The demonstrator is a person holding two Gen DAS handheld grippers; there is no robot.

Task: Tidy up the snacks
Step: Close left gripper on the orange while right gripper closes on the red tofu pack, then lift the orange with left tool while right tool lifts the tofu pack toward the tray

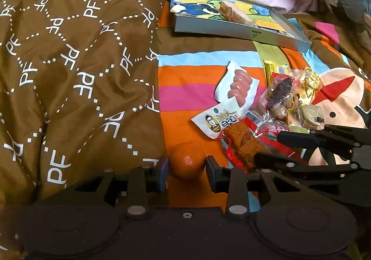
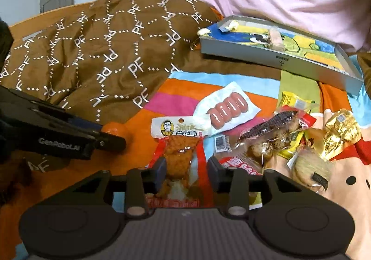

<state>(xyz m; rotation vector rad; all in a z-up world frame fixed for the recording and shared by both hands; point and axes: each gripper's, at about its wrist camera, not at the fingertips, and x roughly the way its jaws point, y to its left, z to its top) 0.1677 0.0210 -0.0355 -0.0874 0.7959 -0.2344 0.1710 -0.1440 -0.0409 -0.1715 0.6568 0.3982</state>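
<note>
Striped bedsheet (image 2: 176, 88) under brown quilt (image 1: 69, 62). Left gripper (image 1: 187, 163) clamps orange (image 1: 187, 159). Right gripper (image 2: 187, 170) parted, fingers straddling tofu packet (image 2: 178, 157) without pressing. Snack pile (image 2: 289, 139) beside; grey box (image 2: 276, 58) behind.

A round orange (image 1: 187, 159) sits on the striped bedspread. Beside it lie sealed snack packets (image 1: 234, 134) (sausages, tofu, biscuits), heaped loosely.

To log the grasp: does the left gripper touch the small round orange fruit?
Touching. The left wrist view shows the left gripper with both pads against the sides of the orange fruit, no gap.
</note>
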